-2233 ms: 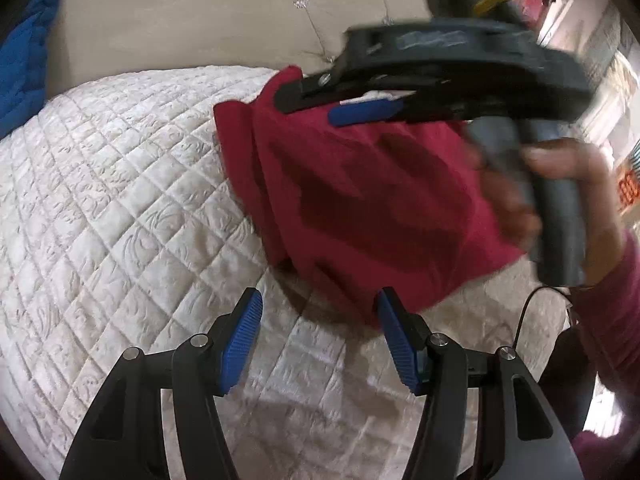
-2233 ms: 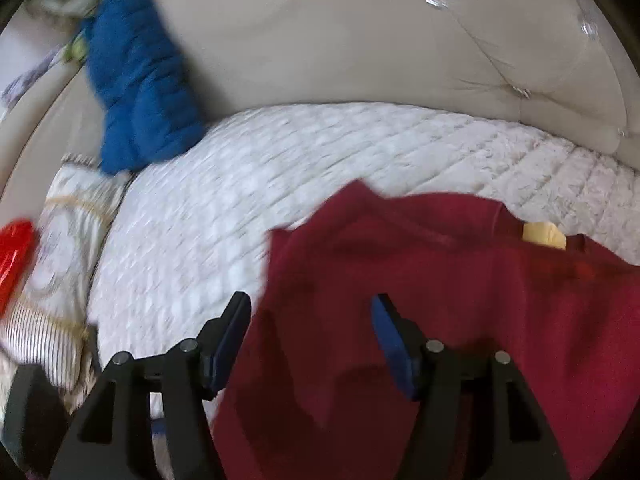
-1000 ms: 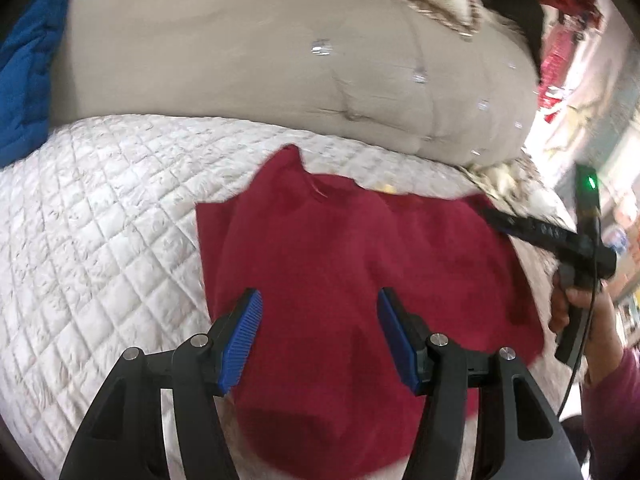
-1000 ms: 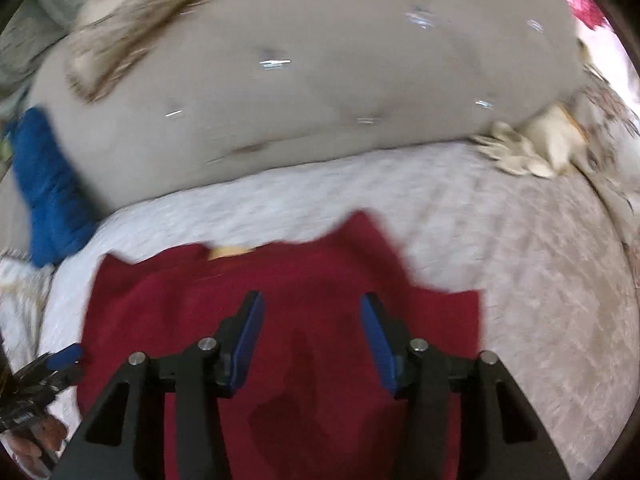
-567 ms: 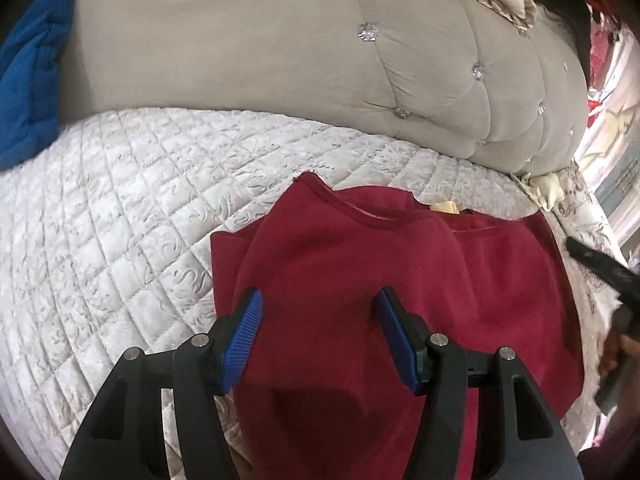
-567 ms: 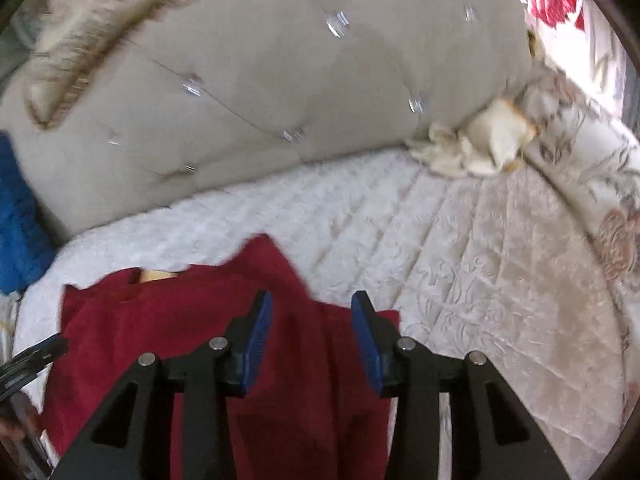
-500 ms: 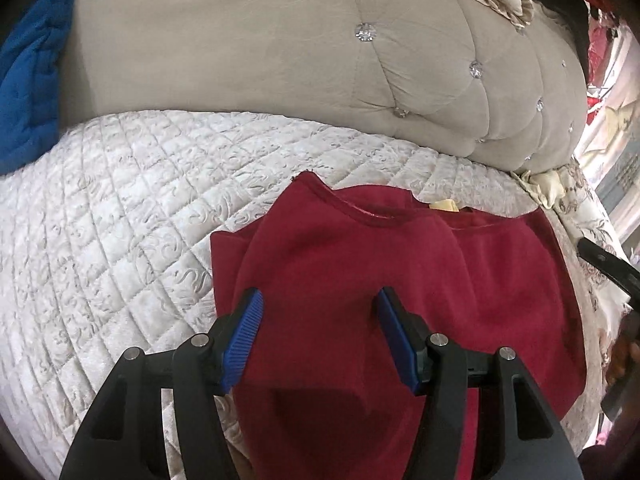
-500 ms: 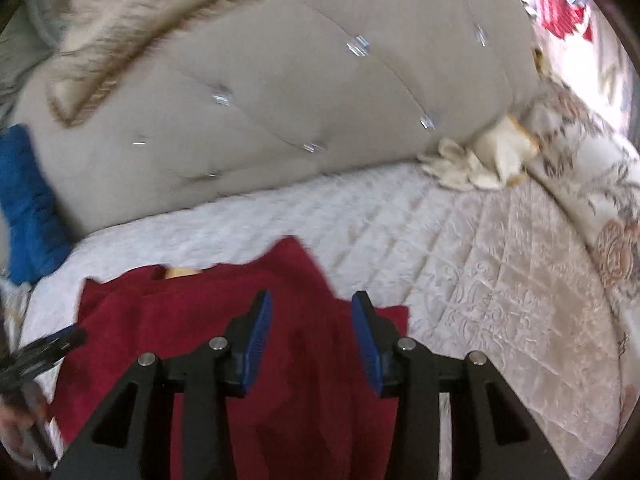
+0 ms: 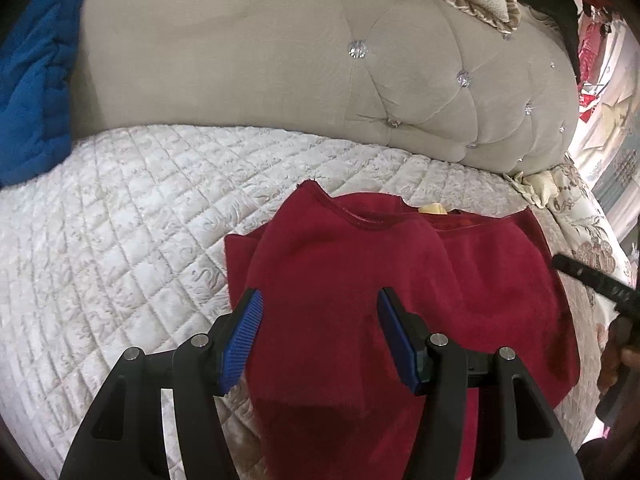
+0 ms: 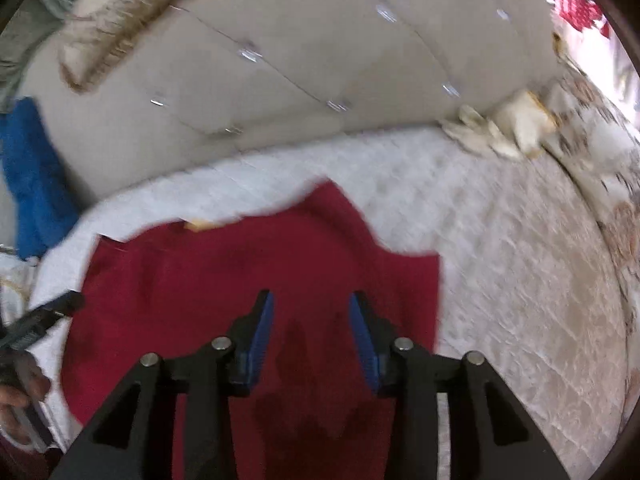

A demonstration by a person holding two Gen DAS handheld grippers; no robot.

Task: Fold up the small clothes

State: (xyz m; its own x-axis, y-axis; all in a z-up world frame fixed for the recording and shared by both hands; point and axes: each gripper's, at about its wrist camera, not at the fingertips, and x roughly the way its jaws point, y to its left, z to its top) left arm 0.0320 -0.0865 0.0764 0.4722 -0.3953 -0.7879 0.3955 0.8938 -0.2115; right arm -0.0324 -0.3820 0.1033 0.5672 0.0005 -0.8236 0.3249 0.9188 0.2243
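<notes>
A dark red shirt (image 9: 400, 280) lies spread on the white quilted bed, neckline with a yellow label (image 9: 432, 209) toward the headboard. Its left sleeve is folded under at the left edge. My left gripper (image 9: 318, 324) is open and empty, hovering over the shirt's left half. My right gripper (image 10: 311, 332) is open and empty over the shirt's (image 10: 248, 280) right half; it shows at the right edge of the left wrist view (image 9: 592, 284). The left gripper shows at the left edge of the right wrist view (image 10: 40, 320).
A beige tufted headboard (image 9: 280, 72) rises behind the bed. A blue blanket (image 9: 28, 92) sits at the far left. A cream crumpled cloth (image 10: 508, 128) lies at the bed's right corner. White quilt (image 9: 120, 220) surrounds the shirt.
Both grippers let go of the shirt and drew back; it now lies flat on the quilt. The right gripper swung right, then back over the shirt, and its jaws narrowed somewhat.
</notes>
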